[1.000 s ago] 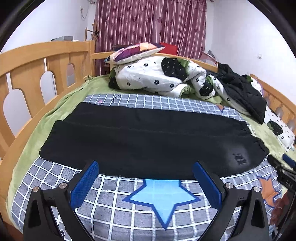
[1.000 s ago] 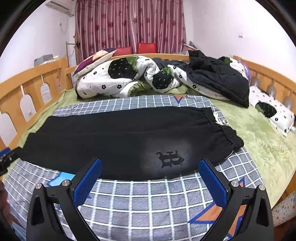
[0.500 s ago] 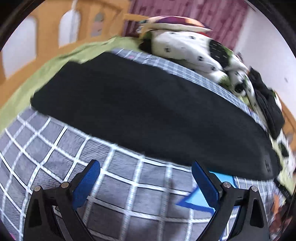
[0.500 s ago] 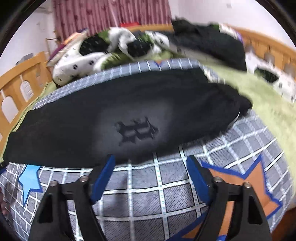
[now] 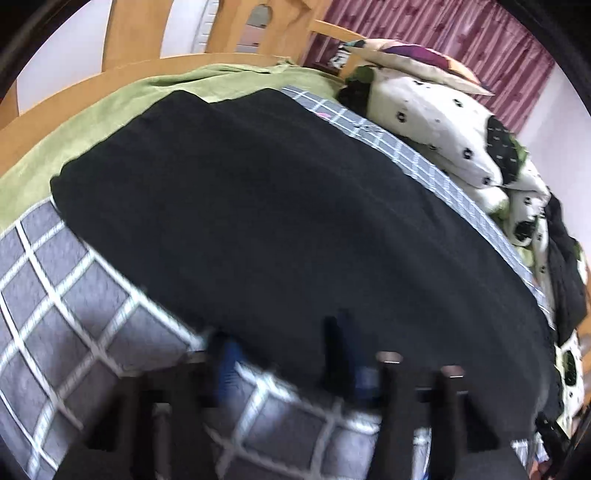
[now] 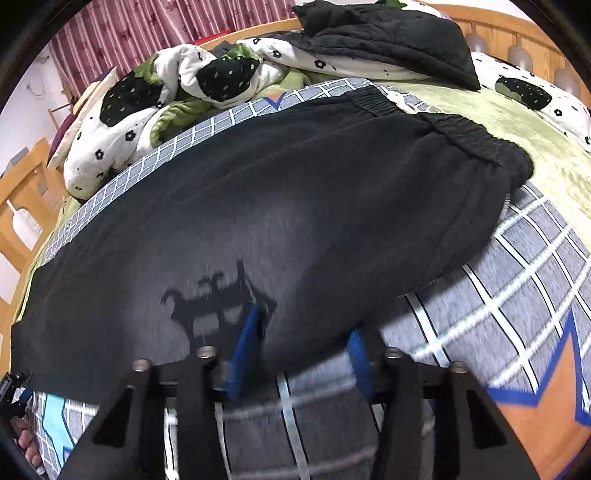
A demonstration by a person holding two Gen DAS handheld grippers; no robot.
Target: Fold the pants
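Black pants (image 5: 280, 206) lie flat across the grey checked bedsheet (image 5: 55, 291), folded lengthwise. The waistband (image 6: 461, 136) is at the right, and a dark logo (image 6: 218, 299) sits near the front edge. My left gripper (image 5: 288, 369) is low at the pants' near edge on the leg side. Its jaws are partly closed around the edge and blurred. My right gripper (image 6: 303, 354) straddles the near edge by the logo, its blue fingers (image 6: 245, 343) narrowed around the fabric with a gap still between them.
A white flowered quilt (image 6: 155, 110) and a black jacket (image 6: 388, 33) are piled at the back of the bed. A pillow (image 5: 413, 59) lies on the quilt. Wooden rails (image 5: 92, 96) run along the left side. A green blanket (image 6: 535, 147) lies under the sheet.
Both grippers have dropped from above the bed to the pants' near edge. Their jaws have narrowed from wide open to partly closed around the fabric edge.
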